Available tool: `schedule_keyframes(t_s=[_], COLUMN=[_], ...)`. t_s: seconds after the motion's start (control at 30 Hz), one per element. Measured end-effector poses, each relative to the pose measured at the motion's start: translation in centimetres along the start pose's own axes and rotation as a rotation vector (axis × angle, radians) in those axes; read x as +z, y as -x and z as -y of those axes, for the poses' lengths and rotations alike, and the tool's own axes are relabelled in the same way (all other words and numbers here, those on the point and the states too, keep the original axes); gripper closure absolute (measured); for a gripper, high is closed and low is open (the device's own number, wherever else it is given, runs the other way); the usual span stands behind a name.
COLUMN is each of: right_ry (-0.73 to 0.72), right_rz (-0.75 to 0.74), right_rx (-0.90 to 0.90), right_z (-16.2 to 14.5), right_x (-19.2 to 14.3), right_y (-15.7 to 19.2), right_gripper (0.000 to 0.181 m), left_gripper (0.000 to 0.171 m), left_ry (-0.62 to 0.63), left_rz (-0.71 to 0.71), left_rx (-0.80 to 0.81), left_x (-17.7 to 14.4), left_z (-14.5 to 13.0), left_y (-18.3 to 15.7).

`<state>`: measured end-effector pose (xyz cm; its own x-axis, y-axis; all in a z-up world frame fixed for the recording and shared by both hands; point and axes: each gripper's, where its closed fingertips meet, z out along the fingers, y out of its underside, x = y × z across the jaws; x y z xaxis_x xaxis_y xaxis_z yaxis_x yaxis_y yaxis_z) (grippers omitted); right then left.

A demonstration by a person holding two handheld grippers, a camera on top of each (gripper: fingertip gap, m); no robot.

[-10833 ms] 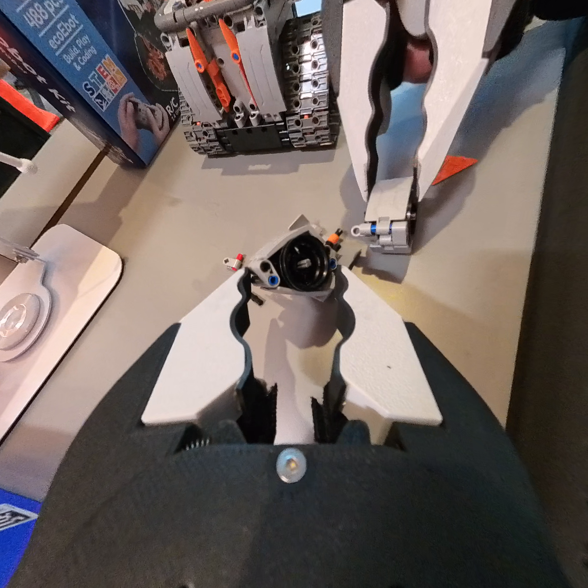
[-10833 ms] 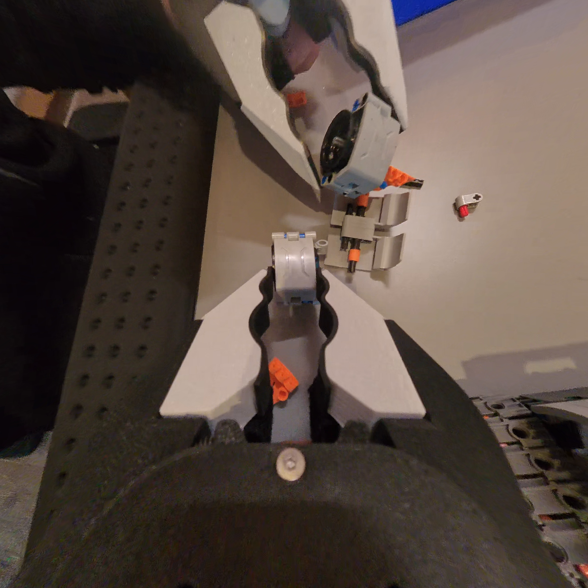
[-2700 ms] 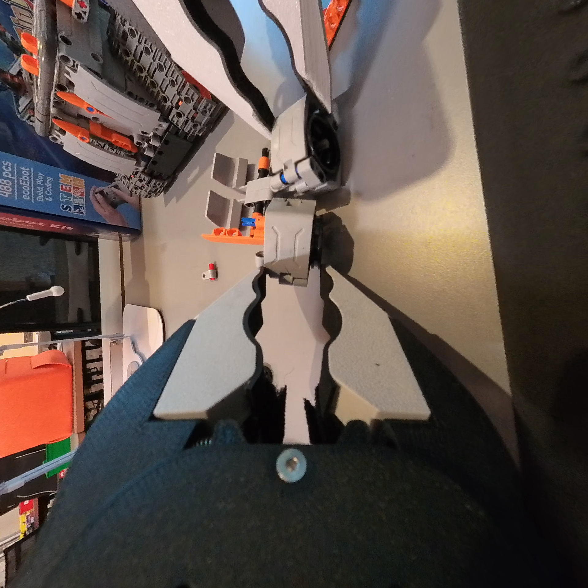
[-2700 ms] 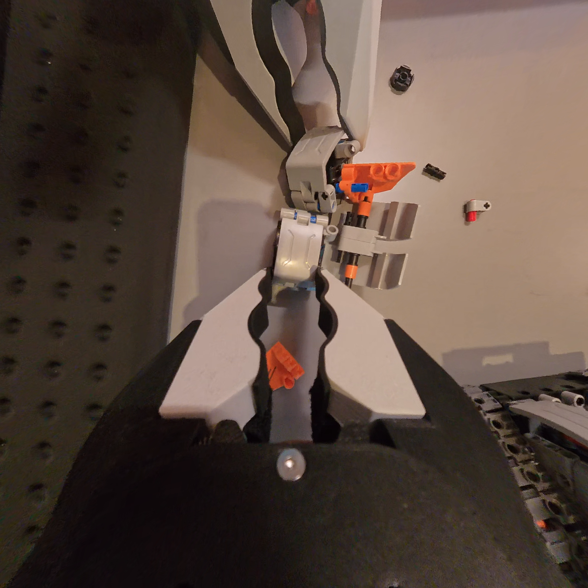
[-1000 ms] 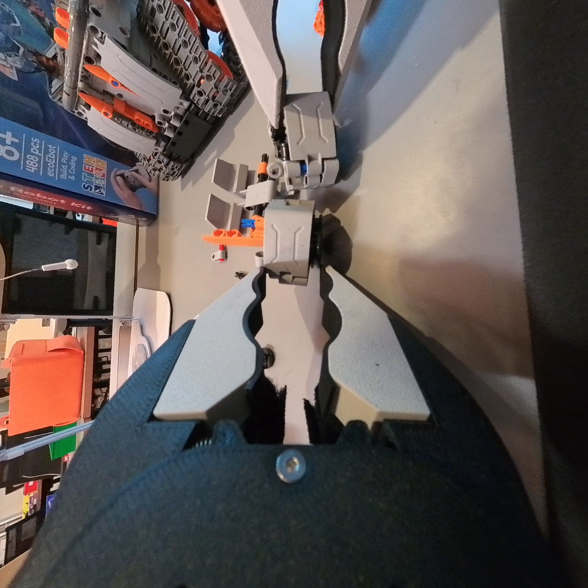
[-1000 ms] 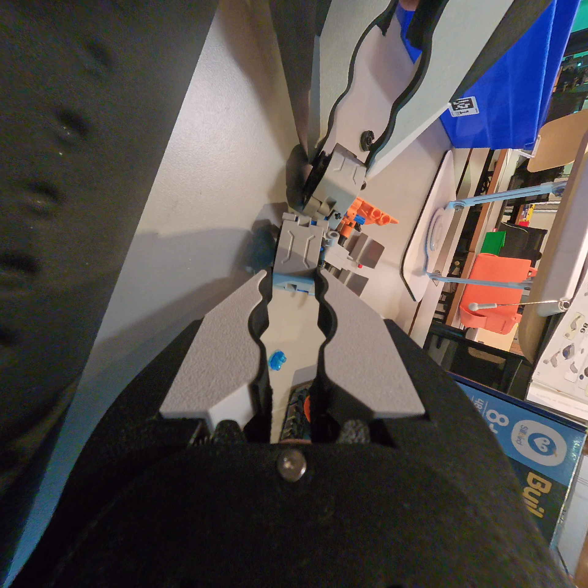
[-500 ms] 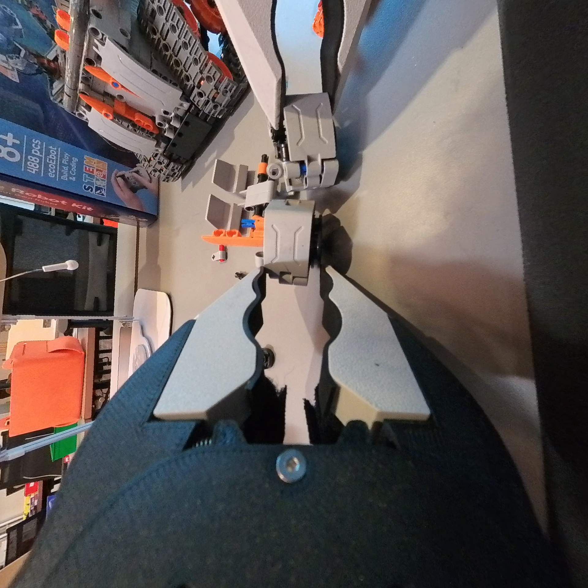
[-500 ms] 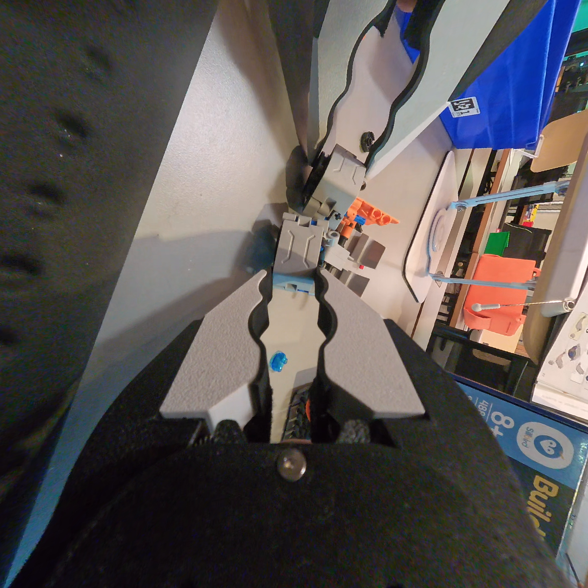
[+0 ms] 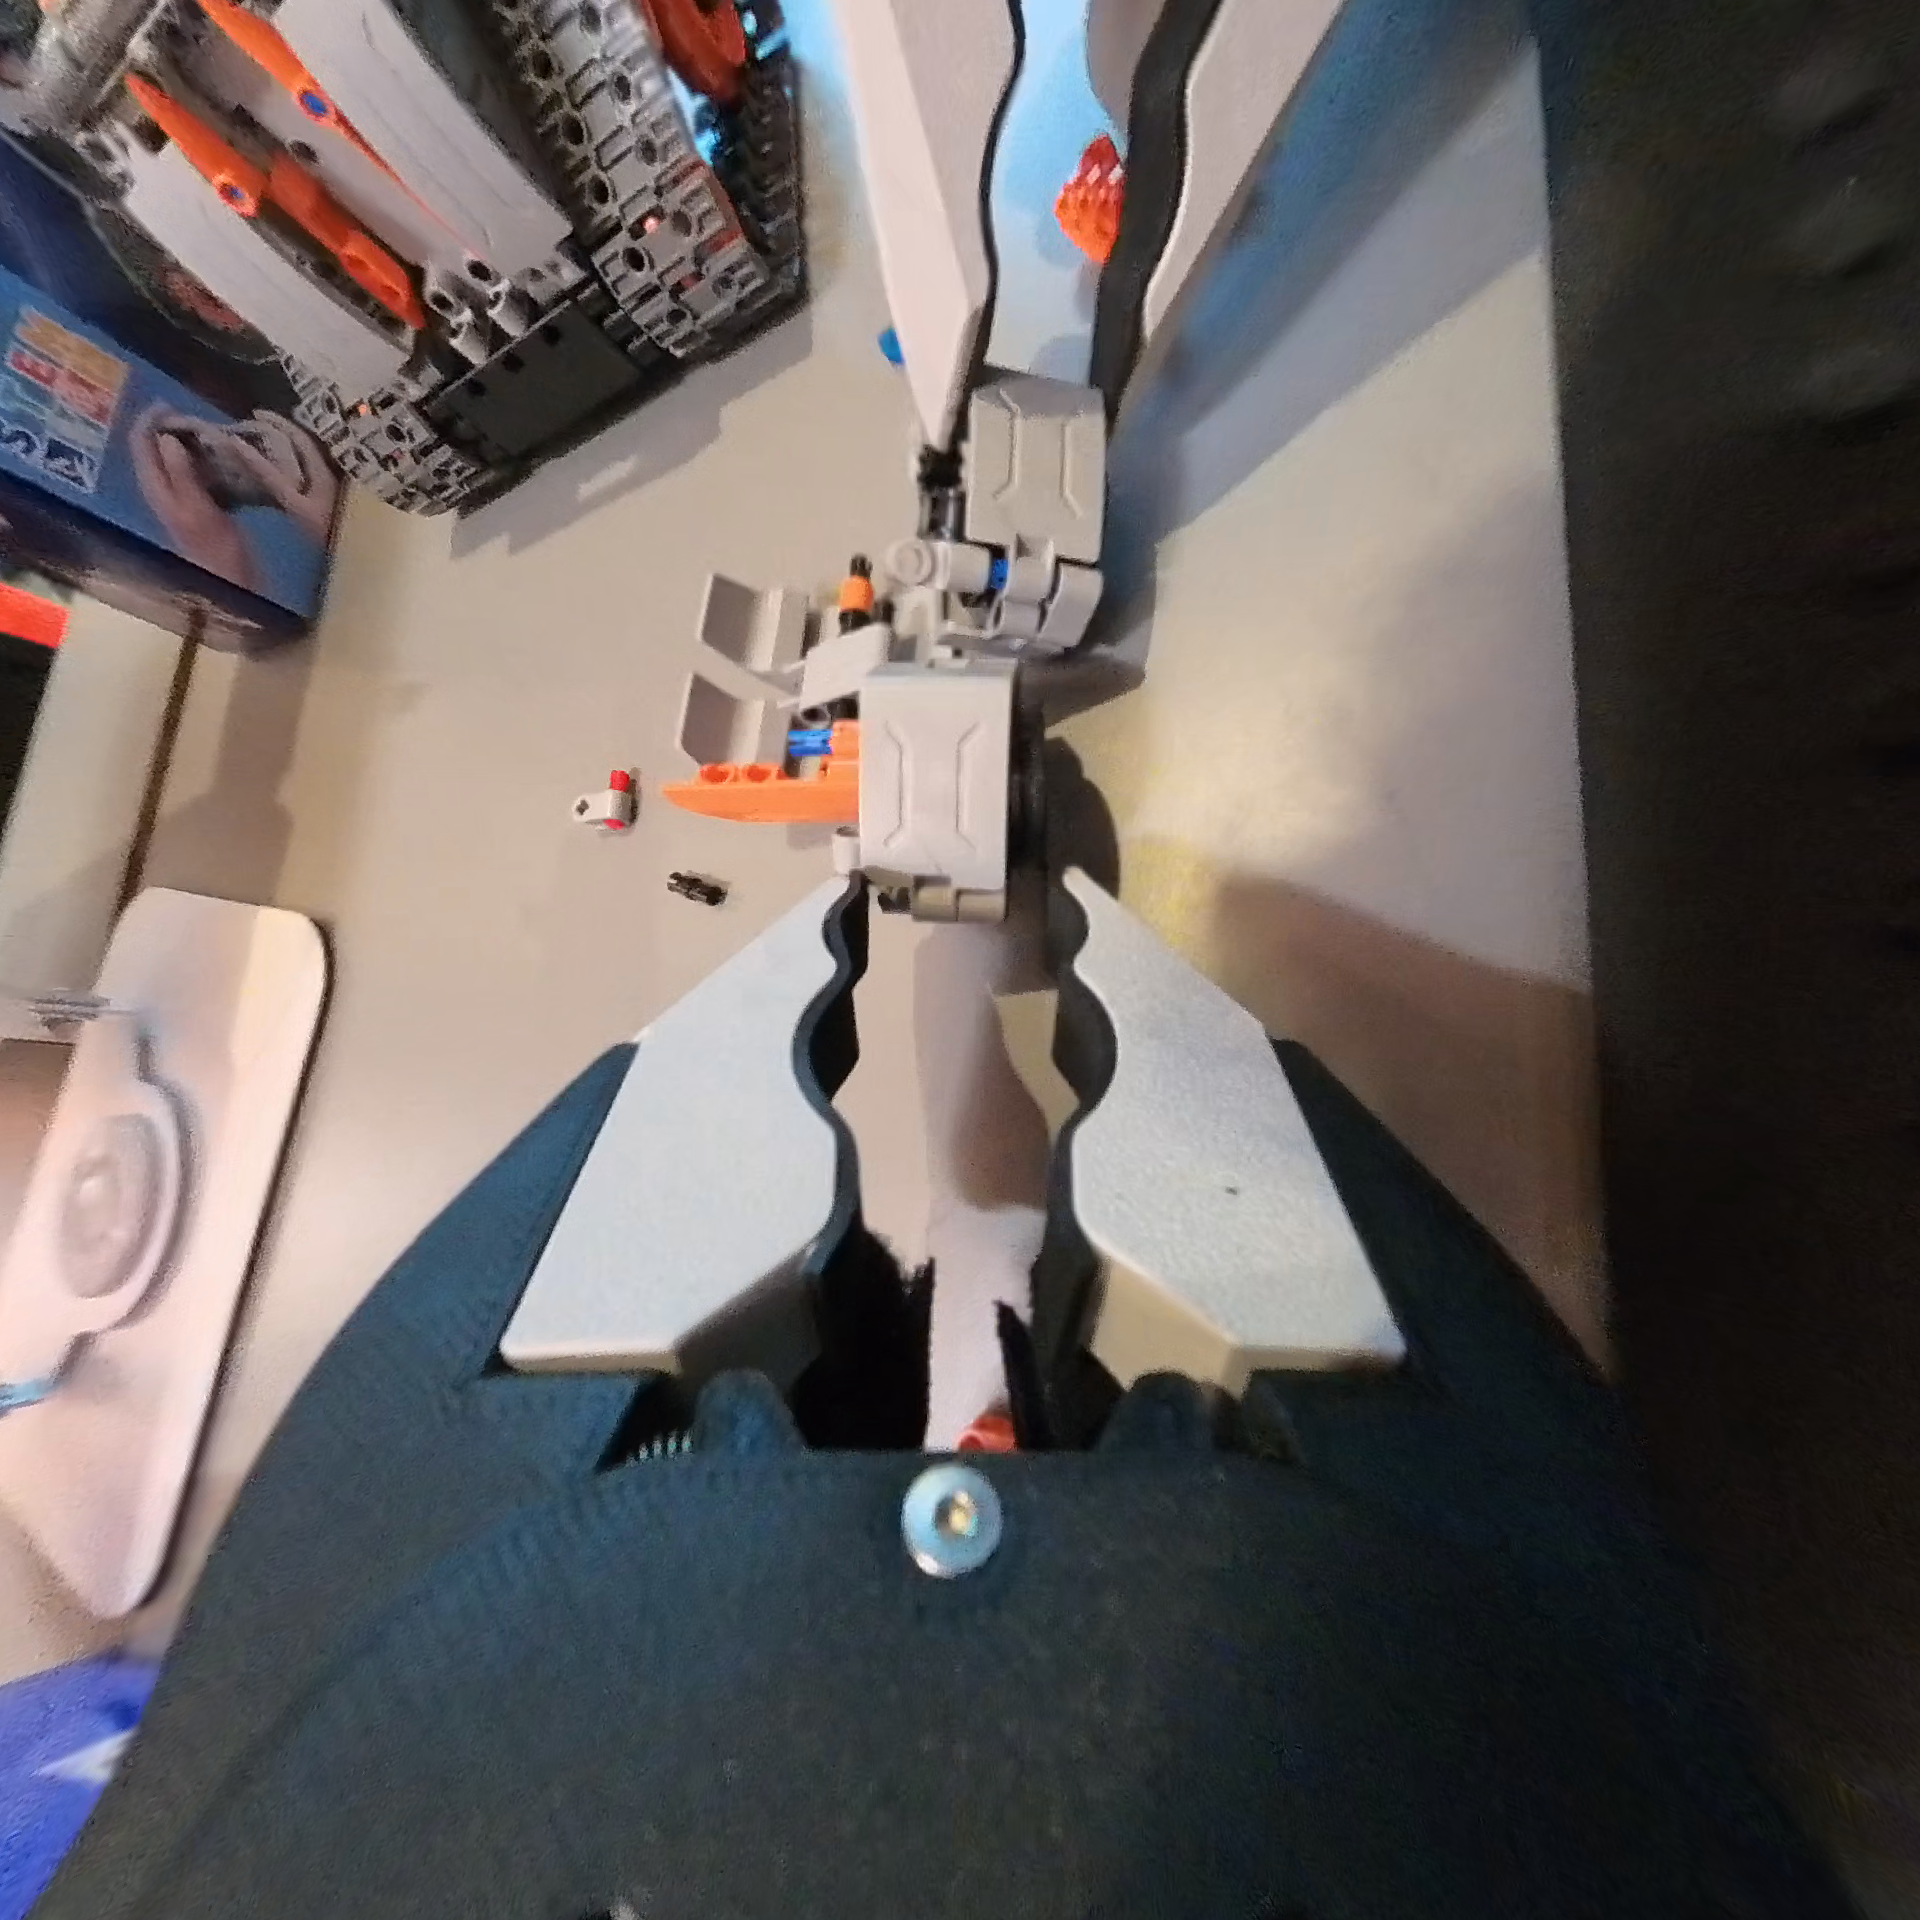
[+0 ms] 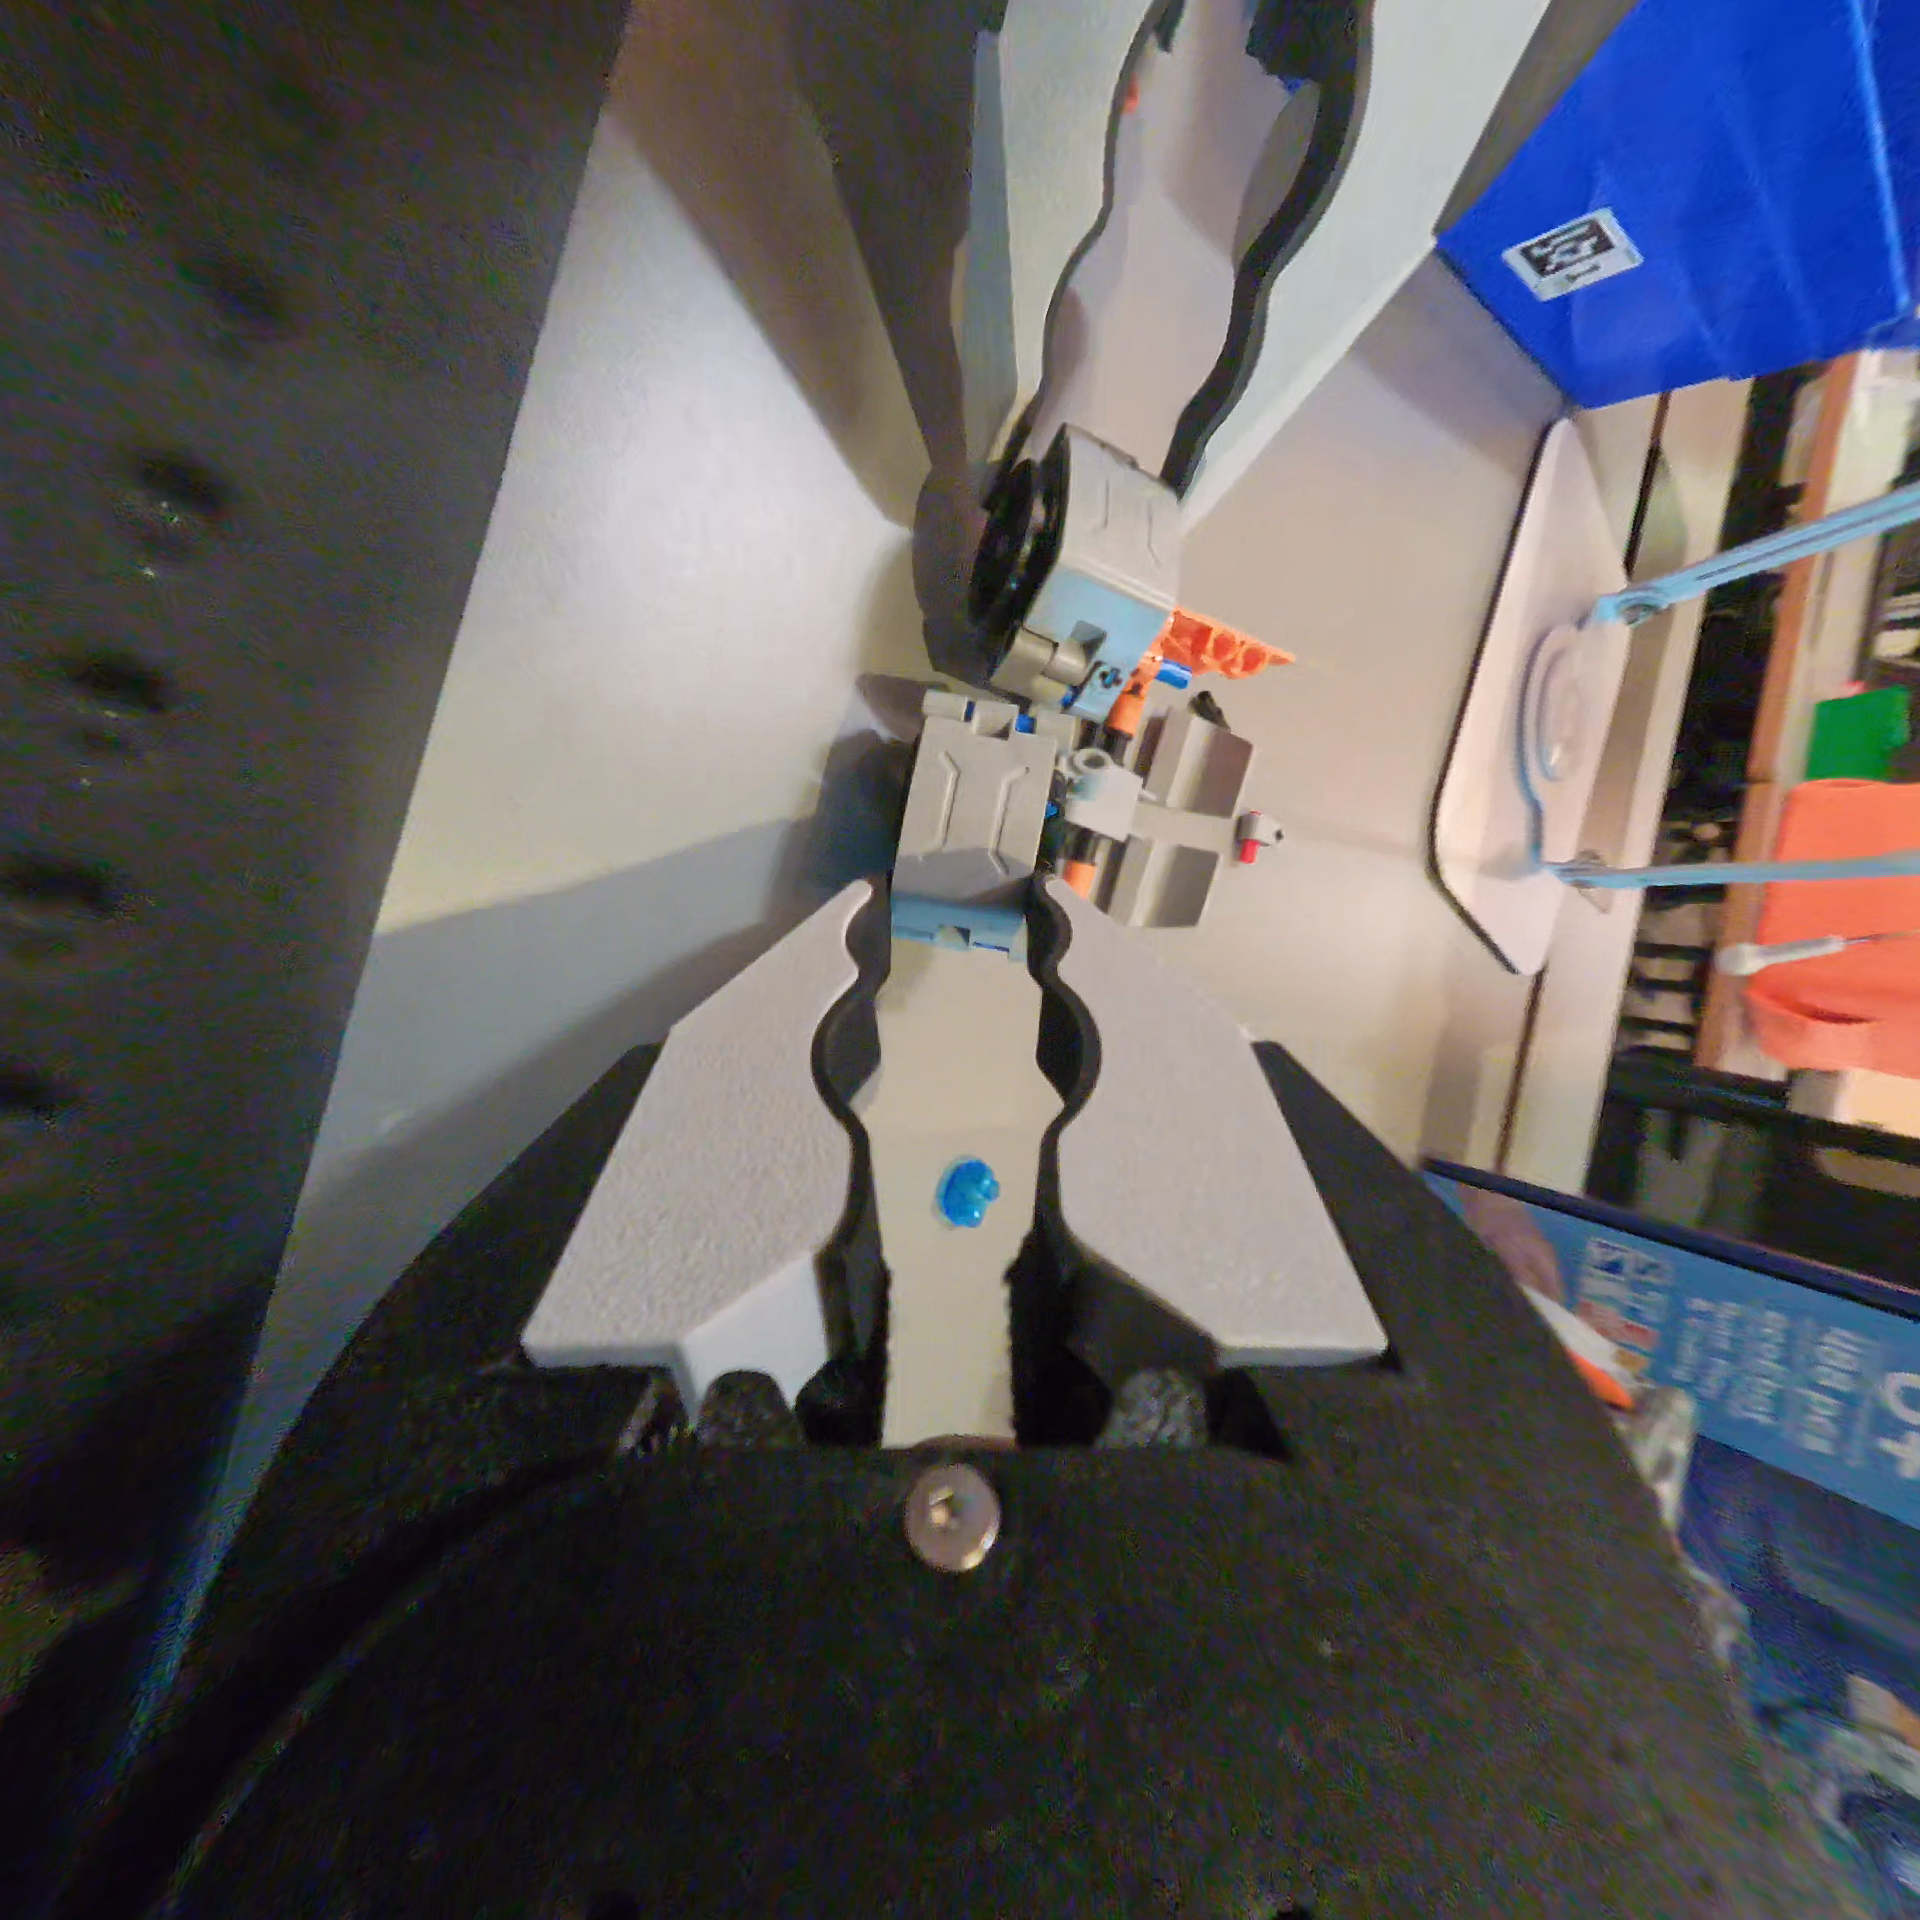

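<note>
A: Status of left gripper (image 9: 951, 899)?

B: Clamped on the disc-faced grey block (image 9: 940, 795), fingertips pinching its near end. Held above the table (image 9: 468, 675), black disc turned to the right.

A: Status of right gripper (image 10: 956, 904)?

B: Likewise closed, gripping the second grey block (image 10: 971, 821) by its near end. Seen entering the left wrist view from the top.

A: Relation between the two blocks?

B: Set end to end, touching at the small hinge parts. Possibly joined there; not certain, owing to motion blur.

A: Attached parts?

B: Orange wing piece (image 9: 764, 795) and grey panel pieces (image 9: 743, 665), projecting from the side of the held assembly.

A: Loose items on the table?

B: Small grey-and-red connector (image 9: 608, 805) and black pin (image 9: 696, 886), just beside the orange wing tip. Blue stud (image 10: 966, 1190), visible between the right gripper's fingers.

A: Surroundings?

B: Tracked model (image 9: 468, 239) of grey and orange parts, well apart at the far end. Blue box (image 9: 156, 457) beside it. White plate (image 9: 208, 1195) at the left edge.
</note>
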<state>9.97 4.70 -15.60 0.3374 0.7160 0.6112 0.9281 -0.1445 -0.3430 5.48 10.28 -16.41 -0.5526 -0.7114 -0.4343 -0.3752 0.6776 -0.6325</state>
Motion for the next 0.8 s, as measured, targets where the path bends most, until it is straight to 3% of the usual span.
schedule_keyframes(t_s=[0.27,0.63,0.8], right_ry=[-0.079,-0.153,-0.188], right_rz=[0.136,0.206,0.198], right_rx=[0.27,0.392,0.383], right_z=[-0.6,-0.5,-0.3], right_x=[0.1,0.5,0.3], right_y=[-0.3,-0.4,-0.7], right_gripper=[0.158,0.153,0.152], left_gripper=[0.128,0.126,0.13], left_ry=[-0.006,-0.02,-0.063], left_rz=[-0.092,-0.049,-0.01], left_rx=[-0.188,-0.105,-0.02], left_x=[0.0,-1.0,-3.2], left_z=[-0.5,0.6,2.3], left_y=[0.3,0.5,0.5])
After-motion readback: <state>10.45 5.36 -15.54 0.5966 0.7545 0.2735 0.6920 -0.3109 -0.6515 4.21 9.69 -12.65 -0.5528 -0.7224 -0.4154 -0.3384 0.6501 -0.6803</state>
